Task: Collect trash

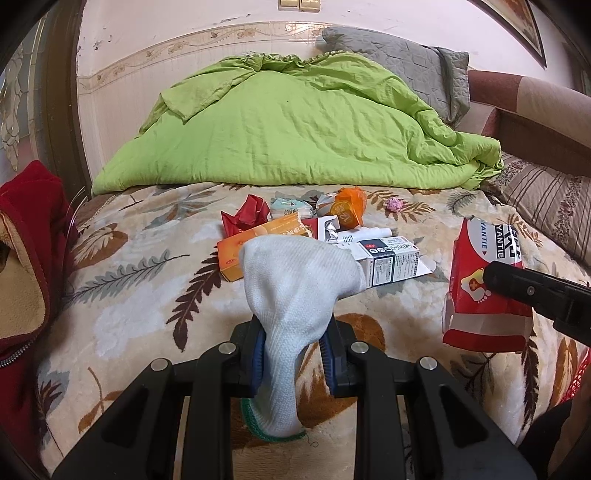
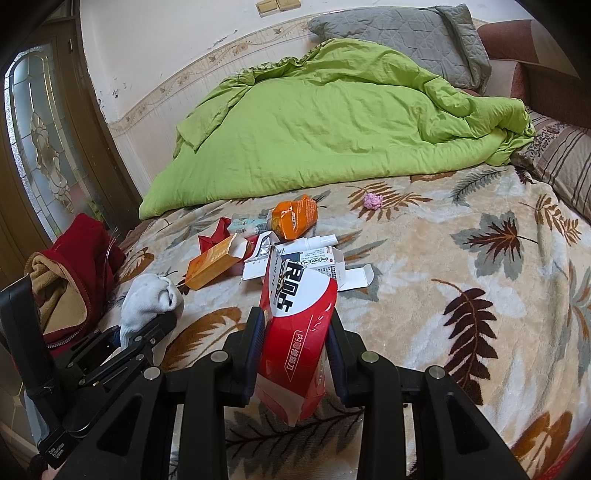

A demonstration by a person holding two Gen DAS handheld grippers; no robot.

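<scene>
My left gripper is shut on a white sock with a green cuff, held above the leaf-patterned blanket. My right gripper is shut on a red and white box, lifted off the bed; the box also shows in the left wrist view. Beyond lies a trash pile: an orange box, a white and black carton, an orange packet, a red wrapper and a pink paper ball.
A green quilt and a grey pillow lie at the back of the bed. A red jacket lies at the left edge. A striped pillow lies at the right. A glass door stands at left.
</scene>
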